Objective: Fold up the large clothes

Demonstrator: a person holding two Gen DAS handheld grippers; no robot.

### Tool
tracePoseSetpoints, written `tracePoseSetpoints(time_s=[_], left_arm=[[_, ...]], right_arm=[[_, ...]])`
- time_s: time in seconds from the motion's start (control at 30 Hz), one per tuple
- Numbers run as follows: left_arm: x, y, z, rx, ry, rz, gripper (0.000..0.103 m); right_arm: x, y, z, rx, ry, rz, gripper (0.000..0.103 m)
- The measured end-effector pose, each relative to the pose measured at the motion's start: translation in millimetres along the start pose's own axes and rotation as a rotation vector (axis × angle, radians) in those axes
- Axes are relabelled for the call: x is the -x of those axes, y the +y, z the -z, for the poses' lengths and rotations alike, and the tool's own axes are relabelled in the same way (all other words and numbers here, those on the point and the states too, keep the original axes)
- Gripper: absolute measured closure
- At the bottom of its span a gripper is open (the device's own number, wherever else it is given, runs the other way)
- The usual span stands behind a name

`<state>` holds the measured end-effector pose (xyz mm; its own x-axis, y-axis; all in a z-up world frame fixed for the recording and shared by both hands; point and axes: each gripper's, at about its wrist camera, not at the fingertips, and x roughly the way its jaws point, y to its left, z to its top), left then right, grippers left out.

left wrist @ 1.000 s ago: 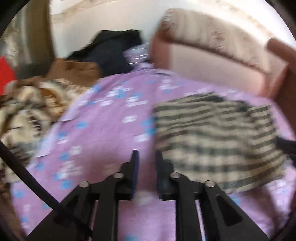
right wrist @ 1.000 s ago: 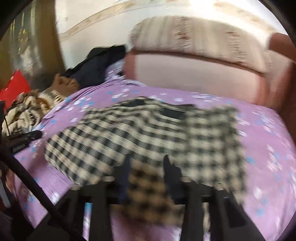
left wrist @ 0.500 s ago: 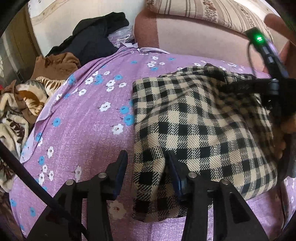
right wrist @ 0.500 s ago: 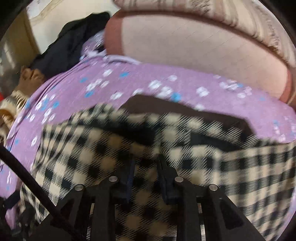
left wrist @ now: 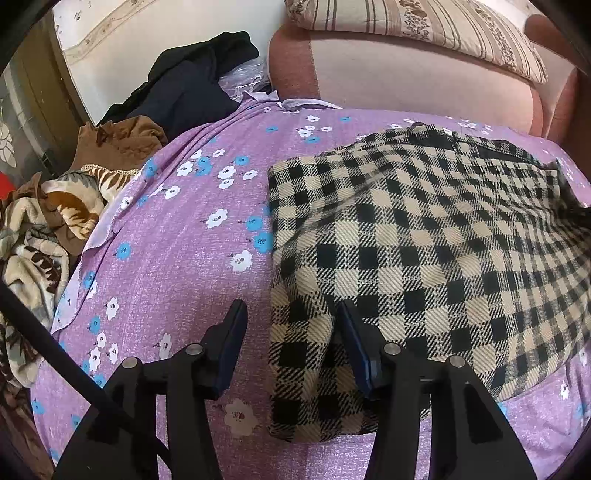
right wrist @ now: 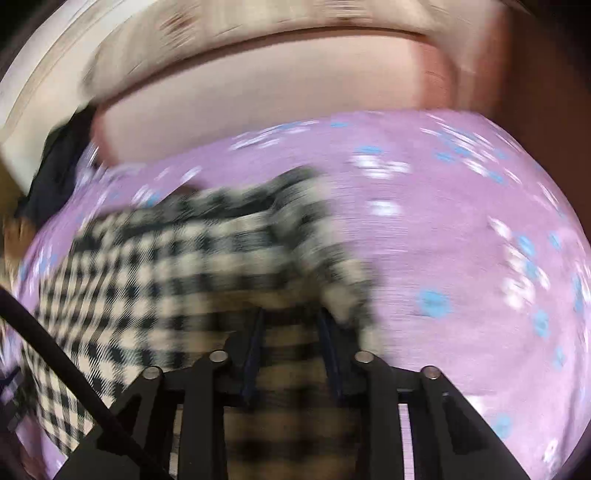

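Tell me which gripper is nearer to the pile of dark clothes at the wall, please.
Left. The left gripper, jaws opening over the checked garment, is at the garment's edge toward the dark clothes. The right gripper grips the garment's far side.

garment [left wrist: 424,251]: I see coarse woven cloth, matt, black-and-beige check
sheet [left wrist: 177,266]: thin matt cloth, purple, flower print
blanket [left wrist: 33,251]: fuzzy plush, I'd say
left gripper [left wrist: 291,325]: matt black plastic, shiny metal pins
pillow [left wrist: 443,29]: striped cloth
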<state>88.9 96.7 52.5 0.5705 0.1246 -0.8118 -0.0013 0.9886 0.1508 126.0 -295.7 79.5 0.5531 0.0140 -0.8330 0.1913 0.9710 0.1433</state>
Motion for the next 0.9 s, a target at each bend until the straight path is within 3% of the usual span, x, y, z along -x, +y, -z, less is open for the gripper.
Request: tracePoseSetpoints(time_s=[0.03,0.13,0.37,0.47,0.7,0.9], left_arm=[[1,0,0,0.000,0.000,-0.001,0.053],[4,1,0,0.002,-0.006,-0.002,0.053],[28,11,1,0.074,-0.074,0.035,0.050],[34,19,5,0.116,-0.085,0.041,0.042],[51,45,25,0.207,-0.109,0.055,0.040],[76,65,48,0.292,-0.131,0.020,0.033]], right_arm=[[8,-11,-2,-0.033,-0.012,0.007,0.076],[34,-29,-5,-0.071,-0.073,0.095,0.060],[82,-4,24,0.034,-0.112,0.052,0.059],[94,25,57,0.130,-0.103,0.011,0.057],[107,98,133,0.320,-0.049,-0.109,0.053],[129,119,191,0.431,-0.073,-0.133,0.047]])
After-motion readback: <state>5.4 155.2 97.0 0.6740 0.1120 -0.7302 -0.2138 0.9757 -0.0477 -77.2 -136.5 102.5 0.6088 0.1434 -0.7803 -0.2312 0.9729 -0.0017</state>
